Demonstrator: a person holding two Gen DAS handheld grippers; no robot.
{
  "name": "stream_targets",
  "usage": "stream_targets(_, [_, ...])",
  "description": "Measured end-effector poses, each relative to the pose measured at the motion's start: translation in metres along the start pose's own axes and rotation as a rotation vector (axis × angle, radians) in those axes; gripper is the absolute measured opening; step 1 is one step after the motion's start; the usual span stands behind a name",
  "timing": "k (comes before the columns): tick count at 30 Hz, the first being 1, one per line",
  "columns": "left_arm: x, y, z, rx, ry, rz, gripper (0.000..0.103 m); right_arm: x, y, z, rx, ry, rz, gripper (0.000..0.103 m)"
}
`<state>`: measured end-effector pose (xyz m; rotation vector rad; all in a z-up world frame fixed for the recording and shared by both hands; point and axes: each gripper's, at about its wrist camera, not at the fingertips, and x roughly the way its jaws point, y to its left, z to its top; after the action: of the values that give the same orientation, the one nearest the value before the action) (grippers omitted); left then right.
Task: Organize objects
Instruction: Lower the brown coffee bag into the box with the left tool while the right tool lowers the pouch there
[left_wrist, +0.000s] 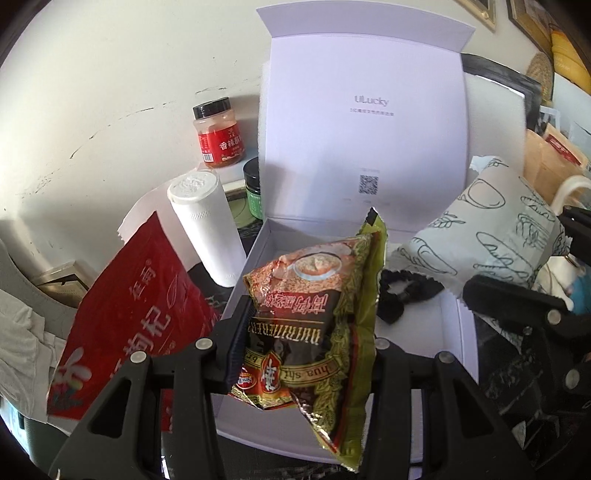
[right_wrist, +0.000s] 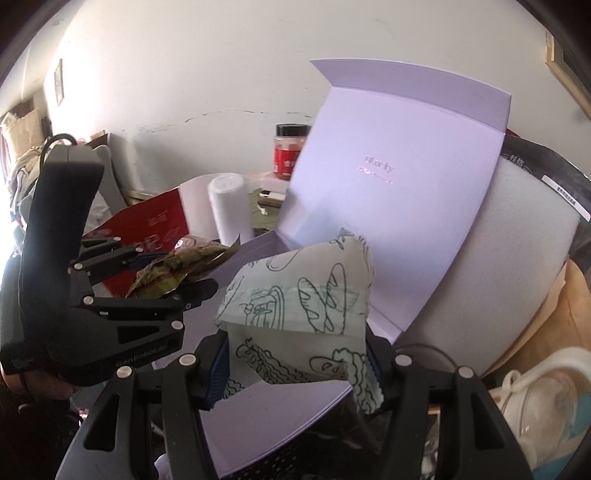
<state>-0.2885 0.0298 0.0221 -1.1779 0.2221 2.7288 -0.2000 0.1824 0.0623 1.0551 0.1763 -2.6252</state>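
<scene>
My left gripper is shut on a green and brown cereal packet and holds it above the open white box. My right gripper is shut on a pale green packet with bread drawings, held over the same box. That packet also shows in the left wrist view, at the box's right side. The left gripper with its cereal packet shows in the right wrist view. A black hair tie lies inside the box. The box lid stands upright.
A white cylinder container and a red bag stand left of the box. A red spice jar and a dark green jar sit behind by the wall. Brown bags and clutter lie at the right.
</scene>
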Motion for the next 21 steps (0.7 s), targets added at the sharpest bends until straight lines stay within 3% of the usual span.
stream_targets(12, [0.043,0.003,0.008,0.030,0.014,0.024,0.039,0.042,-0.011,0.018,0.006,0.045,-0.043,0.059])
stream_targets(21, [0.063,0.001,0.003,0.035,0.056,-0.012,0.036,0.060,-0.016,0.013,0.012,0.098,-0.031,0.060])
